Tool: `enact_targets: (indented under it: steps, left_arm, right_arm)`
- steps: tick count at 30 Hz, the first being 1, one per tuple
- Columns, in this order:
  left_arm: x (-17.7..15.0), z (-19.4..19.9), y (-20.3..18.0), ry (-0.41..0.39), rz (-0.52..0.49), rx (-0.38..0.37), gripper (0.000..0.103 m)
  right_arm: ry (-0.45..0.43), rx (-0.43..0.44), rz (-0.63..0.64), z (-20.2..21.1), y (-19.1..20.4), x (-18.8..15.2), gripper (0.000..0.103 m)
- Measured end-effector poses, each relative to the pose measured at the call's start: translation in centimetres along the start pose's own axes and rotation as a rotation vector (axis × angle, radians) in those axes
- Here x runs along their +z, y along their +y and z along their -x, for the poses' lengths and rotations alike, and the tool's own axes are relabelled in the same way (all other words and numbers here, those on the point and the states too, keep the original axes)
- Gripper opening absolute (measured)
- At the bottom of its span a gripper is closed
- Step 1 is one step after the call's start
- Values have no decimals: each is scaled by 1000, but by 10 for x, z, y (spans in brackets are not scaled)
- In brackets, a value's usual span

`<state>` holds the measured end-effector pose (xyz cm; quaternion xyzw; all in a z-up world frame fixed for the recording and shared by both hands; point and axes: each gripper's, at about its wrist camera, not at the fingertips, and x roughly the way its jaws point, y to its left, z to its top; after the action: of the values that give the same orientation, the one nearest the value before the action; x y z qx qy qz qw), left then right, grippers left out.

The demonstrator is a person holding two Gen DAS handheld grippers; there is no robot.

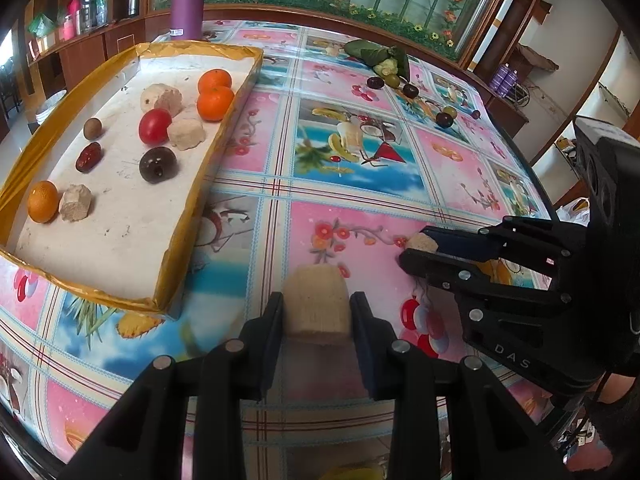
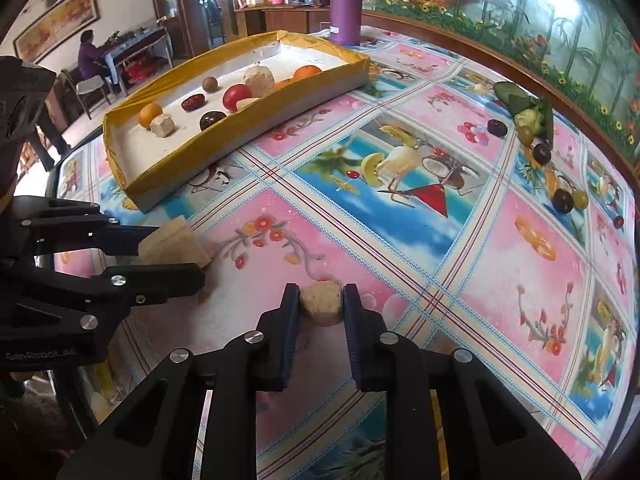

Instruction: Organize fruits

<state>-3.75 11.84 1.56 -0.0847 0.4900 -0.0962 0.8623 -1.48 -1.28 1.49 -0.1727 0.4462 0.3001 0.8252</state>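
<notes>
A: What is staying hard to make out?

B: The pale chunk (image 1: 421,243) in the right gripper (image 1: 412,249) is showing only its tip in the left wrist view, the rest lying behind the fingers. In the right wrist view the tray (image 2: 192,152) wall is cutting off part of the oranges (image 2: 307,72).

A: Where are the pieces sitting against the grippers?

B: The left gripper (image 1: 316,312) is clenching a bigger beige block (image 1: 317,306), squeezed between both pads just above the surface (image 1: 360,184). The right gripper is gripping the small chunk the same way, low over a pink square.

A: And the room around them?

B: The tray is lying to the left of both grippers, its near corner just beside the left one. Open cloth is stretching ahead toward dark plums (image 2: 497,127) and green leaves (image 2: 520,104) near the far edge, by the purple bottle (image 2: 346,4).
</notes>
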Motion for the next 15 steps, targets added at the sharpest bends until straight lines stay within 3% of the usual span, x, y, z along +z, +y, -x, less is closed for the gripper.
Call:
enact_targets:
  steps: [15]
  left_arm:
    - [30,36,2,-107,35,-37,36]
  right_arm:
    - [-107,-67,12,43,-3,30,21]
